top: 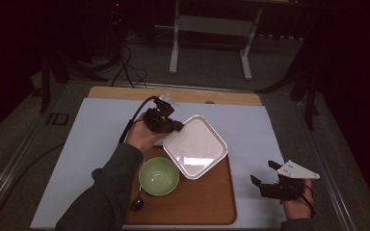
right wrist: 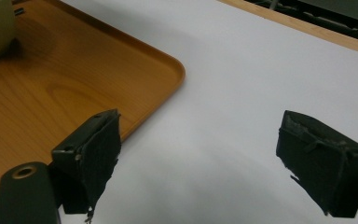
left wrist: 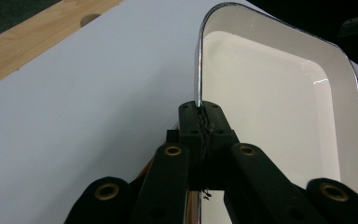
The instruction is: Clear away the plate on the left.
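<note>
1. White square plate (top: 195, 146) is held by its rim at the upper-left corner by the left gripper (top: 177, 126), jaws clamped on it, over the back edge of the wooden tray (top: 207, 202).
2. In the left gripper view the rim (left wrist: 198, 70) is seen pinched between the pads.
3. Green bowl (top: 159, 175) is seen on the tray's left part, a dark spoon (top: 137, 202) at its left edge.
4. Right gripper (top: 262, 173) is held with jaws wide apart and empty, over bare white mat (right wrist: 242, 93) beside the tray's right corner.

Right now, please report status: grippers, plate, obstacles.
Left gripper shut on white plate rim. Right gripper open, nothing held. Green bowl close beside plate, on tray.
</note>
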### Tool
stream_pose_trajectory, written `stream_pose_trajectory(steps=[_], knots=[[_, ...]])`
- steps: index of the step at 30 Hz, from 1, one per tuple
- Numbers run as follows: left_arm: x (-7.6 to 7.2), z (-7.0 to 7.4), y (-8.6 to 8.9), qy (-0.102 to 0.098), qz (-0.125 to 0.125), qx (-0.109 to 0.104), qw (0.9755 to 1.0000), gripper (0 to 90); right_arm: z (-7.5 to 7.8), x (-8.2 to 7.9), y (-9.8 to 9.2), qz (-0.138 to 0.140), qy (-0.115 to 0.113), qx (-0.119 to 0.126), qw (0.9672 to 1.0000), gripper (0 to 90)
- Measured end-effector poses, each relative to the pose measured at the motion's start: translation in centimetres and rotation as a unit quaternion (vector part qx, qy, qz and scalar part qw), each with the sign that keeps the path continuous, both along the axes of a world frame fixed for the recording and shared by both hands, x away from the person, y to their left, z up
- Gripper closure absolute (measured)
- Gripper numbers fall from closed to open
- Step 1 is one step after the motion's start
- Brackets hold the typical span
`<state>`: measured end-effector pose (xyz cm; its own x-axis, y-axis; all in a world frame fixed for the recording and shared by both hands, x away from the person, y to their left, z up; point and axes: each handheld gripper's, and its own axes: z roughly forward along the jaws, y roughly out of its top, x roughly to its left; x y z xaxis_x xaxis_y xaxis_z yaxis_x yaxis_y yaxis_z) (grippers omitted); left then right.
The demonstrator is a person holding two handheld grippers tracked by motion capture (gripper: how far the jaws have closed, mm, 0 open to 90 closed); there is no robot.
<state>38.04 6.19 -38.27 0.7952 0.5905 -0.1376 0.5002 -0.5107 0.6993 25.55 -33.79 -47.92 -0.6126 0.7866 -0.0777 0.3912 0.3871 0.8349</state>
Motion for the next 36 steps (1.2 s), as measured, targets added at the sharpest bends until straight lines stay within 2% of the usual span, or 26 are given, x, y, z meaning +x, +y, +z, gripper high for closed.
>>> stream_pose_trajectory(steps=[4, 6, 11, 28, 36], knots=[[-0.1, -0.1, -0.8, -0.003, -0.009, 0.003, 1.0, 89.5, 0.0, 0.0, 0.0, 0.0, 0.0, 0.0, 1.0, 13.7], [-0.1, -0.3, -1.2, -0.002, -0.016, -0.003, 0.9999, 89.5, 0.0, 0.0, 0.0, 0.0, 0.001, 0.0, 1.0, 13.7], [-0.1, -0.7, -2.0, -0.001, -0.026, 0.011, 0.9996, 89.5, 0.0, 0.0, 0.0, 0.002, 0.0, -0.001, 1.0, 13.7], [-0.3, -1.8, -3.6, -0.001, -0.042, 0.025, 0.9988, 89.4, 0.0, 0.0, 0.0, 0.002, 0.0, 0.0, 1.0, 13.7], [-0.4, -2.3, -4.2, 0.001, -0.051, 0.04, 0.9979, 89.4, 0.0, 0.0, 0.0, 0.002, -0.001, 0.0, 1.0, 13.7]])
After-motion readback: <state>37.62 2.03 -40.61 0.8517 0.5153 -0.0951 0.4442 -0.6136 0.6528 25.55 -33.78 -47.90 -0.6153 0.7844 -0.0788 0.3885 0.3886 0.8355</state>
